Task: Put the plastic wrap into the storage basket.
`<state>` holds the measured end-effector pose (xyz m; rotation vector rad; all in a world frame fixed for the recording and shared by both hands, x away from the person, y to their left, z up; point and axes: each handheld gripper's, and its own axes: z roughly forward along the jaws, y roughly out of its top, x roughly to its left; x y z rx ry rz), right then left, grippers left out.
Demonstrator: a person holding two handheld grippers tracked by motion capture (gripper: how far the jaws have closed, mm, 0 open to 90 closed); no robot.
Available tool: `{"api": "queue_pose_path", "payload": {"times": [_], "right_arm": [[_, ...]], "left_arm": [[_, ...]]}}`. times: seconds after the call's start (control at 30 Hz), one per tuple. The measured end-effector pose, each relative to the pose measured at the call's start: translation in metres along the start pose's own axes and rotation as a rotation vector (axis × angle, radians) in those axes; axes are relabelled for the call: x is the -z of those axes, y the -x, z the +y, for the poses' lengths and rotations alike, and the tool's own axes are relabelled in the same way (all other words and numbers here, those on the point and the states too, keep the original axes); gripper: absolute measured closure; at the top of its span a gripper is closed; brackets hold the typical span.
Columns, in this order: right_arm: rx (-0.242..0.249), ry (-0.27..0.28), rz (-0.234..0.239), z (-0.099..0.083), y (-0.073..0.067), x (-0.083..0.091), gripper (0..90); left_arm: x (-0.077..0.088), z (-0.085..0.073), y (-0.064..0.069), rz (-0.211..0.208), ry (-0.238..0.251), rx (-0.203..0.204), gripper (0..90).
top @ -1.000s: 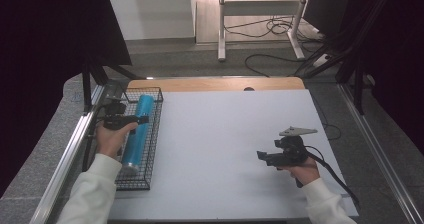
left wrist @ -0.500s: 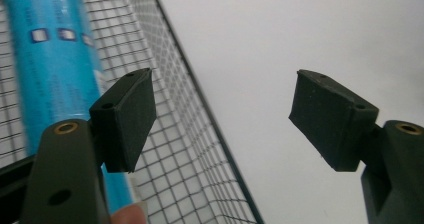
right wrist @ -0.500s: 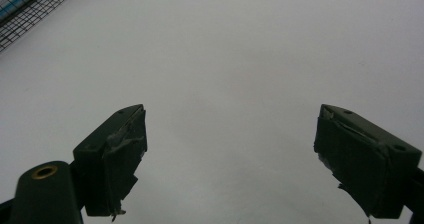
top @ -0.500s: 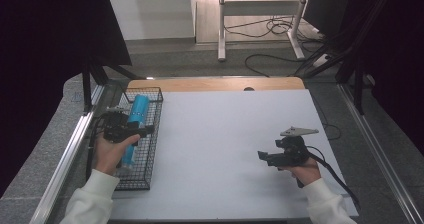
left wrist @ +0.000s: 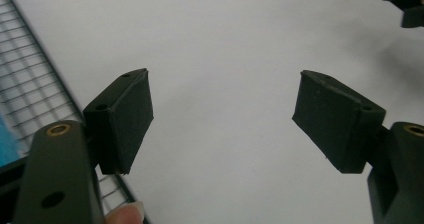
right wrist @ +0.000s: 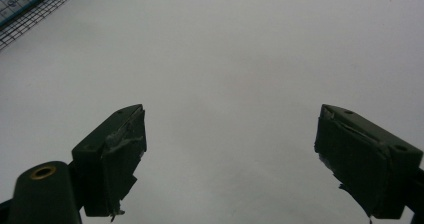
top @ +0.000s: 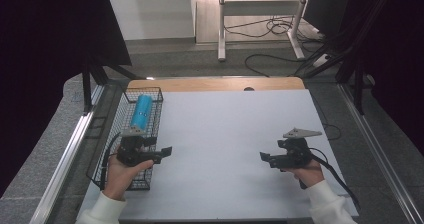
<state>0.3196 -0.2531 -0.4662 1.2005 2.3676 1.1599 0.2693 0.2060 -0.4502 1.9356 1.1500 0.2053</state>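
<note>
A blue cylinder [top: 141, 111] lies lengthwise in the far half of a black wire basket [top: 120, 113] at the left edge of the white table [top: 225, 124]. My left gripper [top: 165, 153] hovers over the basket's near end and points right across the table. In the left gripper view the left gripper [left wrist: 220, 119] is open with bare table between its pads; its jaws have just been opening. The basket's mesh [left wrist: 30, 94] and a strip of blue [left wrist: 6, 146] show at the left. My right gripper [top: 264, 157] rests near the table's front right, open and empty, as the right gripper view [right wrist: 230, 154] confirms.
A wooden strip [top: 215, 84] runs along the table's far edge. Metal rails [top: 70, 154] flank the table on both sides. Beyond it are a white table frame [top: 260, 14] and cables [top: 280, 31] on the floor. The other gripper [left wrist: 407, 4] shows at the top right.
My left gripper has let go of the blue cylinder and drawn back along the basket toward its near end, jaws wider. The cylinder stays in the basket. The right gripper has not moved.
</note>
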Motion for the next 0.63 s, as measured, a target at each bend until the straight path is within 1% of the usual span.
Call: {"api": "queue_pose_path", "payload": {"times": [0.07, 0.1, 0.13, 0.17, 0.2, 0.27, 0.4, 0.53, 0.63], "right_arm": [[0.013, 0.008, -0.002, -0.003, -0.001, 0.003, 13.1], [0.021, 0.011, -0.005, -0.005, -0.001, 0.004, 13.1], [0.029, 0.013, -0.010, -0.007, -0.001, 0.005, 13.1], [0.036, 0.015, -0.014, -0.009, -0.001, 0.006, 13.1], [0.040, 0.014, -0.017, -0.010, -0.001, 0.007, 13.1], [0.048, 0.016, -0.023, -0.012, 0.000, 0.008, 13.1], [0.039, 0.029, -0.023, -0.011, 0.003, 0.011, 13.1], [0.052, 0.031, -0.032, -0.011, 0.003, 0.012, 13.1], [0.063, 0.032, -0.037, -0.011, 0.004, 0.012, 13.0]], "left_arm": [[-0.002, -0.005, 0.005, -0.018, 0.000, -0.012, 23.0], [-0.004, -0.008, 0.007, -0.028, -0.010, -0.014, 22.8], [-0.006, -0.009, 0.009, -0.028, -0.025, -0.024, 22.6], [-0.007, -0.011, 0.011, -0.017, -0.029, -0.033, 22.1], [-0.009, -0.013, 0.013, -0.017, -0.034, -0.036, 22.3], [-0.011, -0.015, 0.015, -0.032, -0.045, -0.038, 22.1], [-0.011, -0.015, 0.018, -0.027, -0.042, -0.049, 21.8], [-0.011, -0.014, 0.019, -0.025, -0.036, -0.047, 20.8], [-0.011, -0.015, 0.019, -0.015, -0.037, -0.047, 18.7]]}}
